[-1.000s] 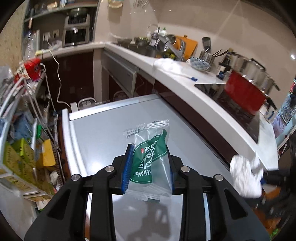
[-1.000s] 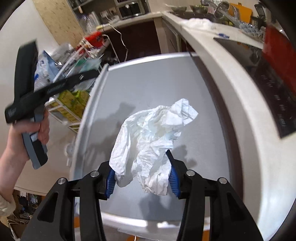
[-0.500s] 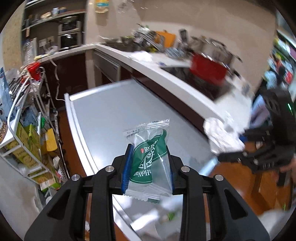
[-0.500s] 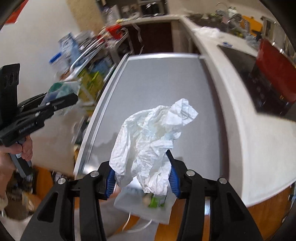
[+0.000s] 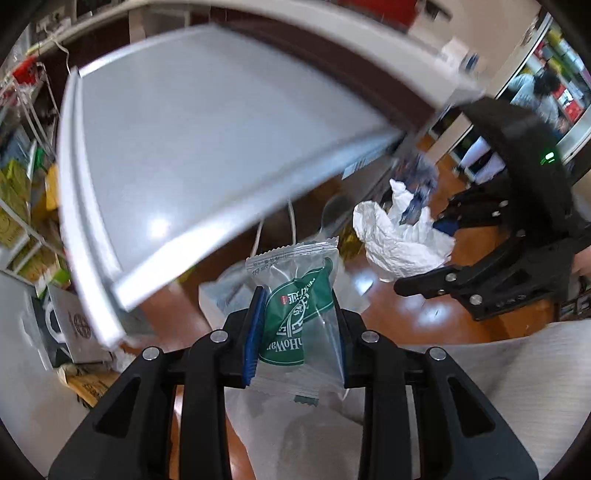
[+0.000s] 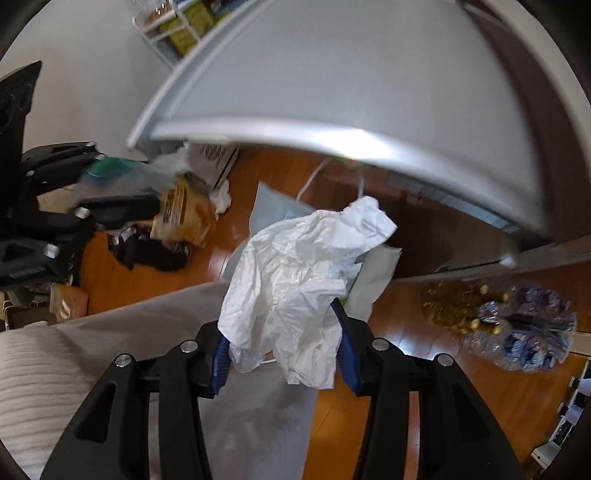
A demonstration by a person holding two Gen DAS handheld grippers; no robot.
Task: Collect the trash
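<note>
Where the grey table point(image 5: 207, 122) ends, its shiny front edge hangs over an orange wood floor point(image 6: 424, 398). The table top looks bare. A white wall point(image 6: 81, 62) and a wire rack of boxes point(image 6: 184, 22) stand past its far side. On the floor near the table lie a brown paper bag point(image 6: 184, 214), a dark heap point(image 6: 151, 254) and a pack of bottles point(image 6: 524, 332).

The left gripper point(image 5: 297, 328) pinches a clear and green snack wrapper point(image 5: 299, 314) between its blue pads. The right gripper point(image 6: 282, 350) squeezes a crumpled white tissue point(image 6: 299, 280). Both are held past the table's edge, over the floor, above a white bag point(image 6: 373, 280). The person's grey clothing point(image 6: 92, 369) fills the near side.
</note>
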